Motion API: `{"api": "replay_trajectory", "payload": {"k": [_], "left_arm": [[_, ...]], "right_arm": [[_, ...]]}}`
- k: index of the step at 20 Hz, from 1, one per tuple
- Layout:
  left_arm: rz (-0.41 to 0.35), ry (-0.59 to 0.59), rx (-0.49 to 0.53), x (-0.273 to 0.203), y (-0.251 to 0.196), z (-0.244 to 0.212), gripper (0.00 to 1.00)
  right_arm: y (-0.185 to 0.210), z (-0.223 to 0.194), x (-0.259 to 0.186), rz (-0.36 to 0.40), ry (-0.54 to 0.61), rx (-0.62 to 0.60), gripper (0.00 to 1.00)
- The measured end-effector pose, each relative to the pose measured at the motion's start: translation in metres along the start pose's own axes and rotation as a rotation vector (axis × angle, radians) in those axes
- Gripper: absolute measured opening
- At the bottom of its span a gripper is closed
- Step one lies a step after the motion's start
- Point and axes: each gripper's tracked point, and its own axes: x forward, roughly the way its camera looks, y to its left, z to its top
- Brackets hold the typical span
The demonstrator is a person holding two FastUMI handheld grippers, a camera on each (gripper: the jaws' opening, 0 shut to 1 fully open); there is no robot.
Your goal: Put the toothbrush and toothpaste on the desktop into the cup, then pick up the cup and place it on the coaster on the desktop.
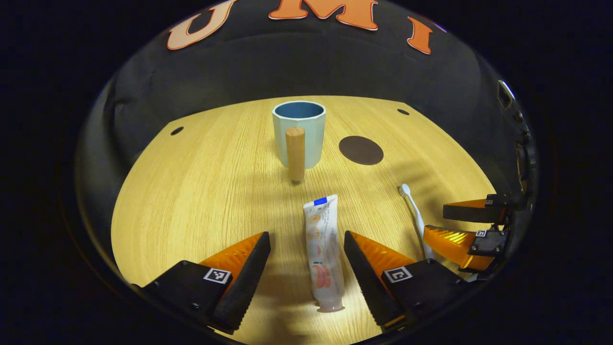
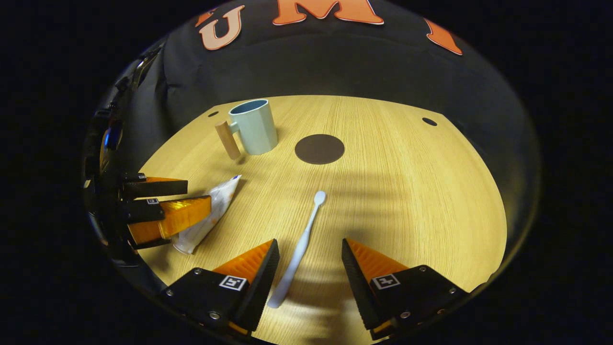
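A white toothpaste tube (image 1: 323,249) lies flat on the wooden desktop between the spread fingers of my left gripper (image 1: 306,244), which is open and hovers just over it. A pale toothbrush (image 2: 299,249) lies between the fingers of my right gripper (image 2: 309,249), open too, nearer its left finger. Farther back stands the light blue cup (image 1: 299,134) with a wooden handle (image 1: 295,153), upright. The dark round coaster (image 1: 361,150) lies to the cup's right. In the right gripper view the cup (image 2: 254,126), coaster (image 2: 319,148), tube (image 2: 210,215) and left gripper (image 2: 189,201) also show.
The round wooden desktop (image 1: 201,191) has small dark holes (image 1: 176,130) near its far rim. Black cloth walls close the back. In the left gripper view the right gripper (image 1: 445,223) sits at the right edge beside the toothbrush (image 1: 415,215).
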Motion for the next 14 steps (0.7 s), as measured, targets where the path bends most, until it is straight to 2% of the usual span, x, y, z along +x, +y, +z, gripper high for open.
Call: {"api": "replay_trajectory", "payload": {"k": [1,2,4,6,7,9,10,11,12,14], "left_arm": [[-0.002,0.035,-0.002,-0.002,0.001,-0.001,0.99],[-0.010,0.055,-0.002,-0.001,0.000,0.001,0.96],[-0.034,0.117,-0.016,-0.003,-0.003,-0.002,0.96],[-0.043,0.175,-0.023,-0.002,-0.006,-0.005,0.80],[-0.044,0.169,-0.009,0.000,-0.004,0.001,0.79],[-0.056,0.212,-0.038,-0.007,-0.011,0.001,0.49],[-0.064,0.223,-0.043,-0.006,-0.009,0.002,0.50],[-0.058,0.235,-0.040,-0.009,-0.005,0.004,0.43],[-0.063,0.235,-0.070,-0.011,-0.005,0.005,0.45],[-0.080,0.244,-0.082,-0.011,-0.006,0.007,0.21]], "right_arm": [[0.001,-0.002,0.002,-0.001,0.009,-0.001,0.80],[0.002,-0.003,0.003,0.001,0.019,0.000,0.80],[0.004,-0.006,0.005,0.004,0.038,0.003,0.80],[0.005,-0.008,0.007,0.005,0.051,0.009,0.80],[0.006,-0.008,0.007,0.004,0.056,0.013,0.80],[0.006,-0.010,0.009,0.002,0.065,0.012,0.80],[0.008,-0.010,0.010,0.004,0.074,0.013,0.79],[0.008,-0.008,0.012,-0.003,0.066,0.014,0.78],[0.010,-0.008,0.013,0.008,0.077,0.023,0.70],[0.013,-0.008,0.012,0.019,0.086,0.040,0.66]]}}
